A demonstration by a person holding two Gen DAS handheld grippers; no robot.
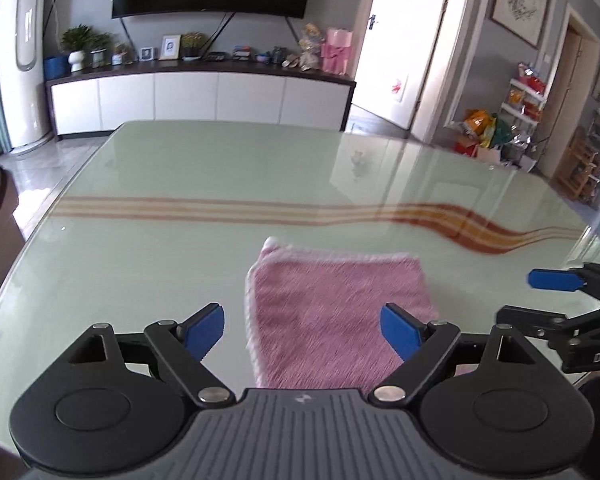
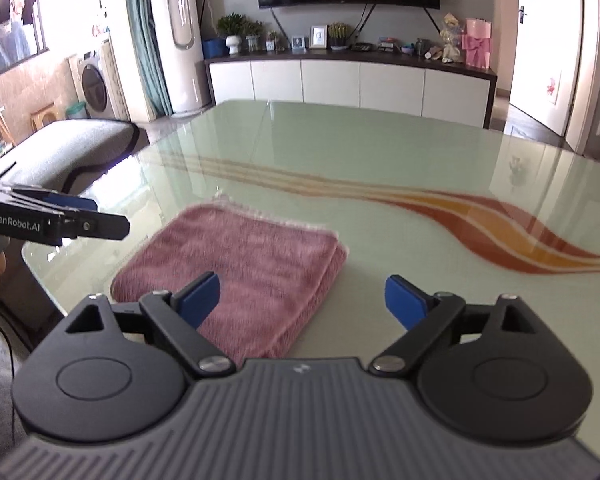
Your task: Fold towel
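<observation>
Pink towel (image 2: 236,268) folded on glass table (image 2: 380,152)

One folded pink towel (image 2: 236,264), one glass table (image 2: 380,152), two grippers — left gripper (image 1: 303,330), right gripper (image 2: 302,300).

On the glossy, smooth glass tabletop (image 2: 420,152) lies a pink towel (image 2: 244,264) of fuzzy, matt terry cloth, and above its near edge each gripper (image 1: 302,332) shows matt black plastic, bright metal rivets and blue pads (image 2: 404,300).
</observation>
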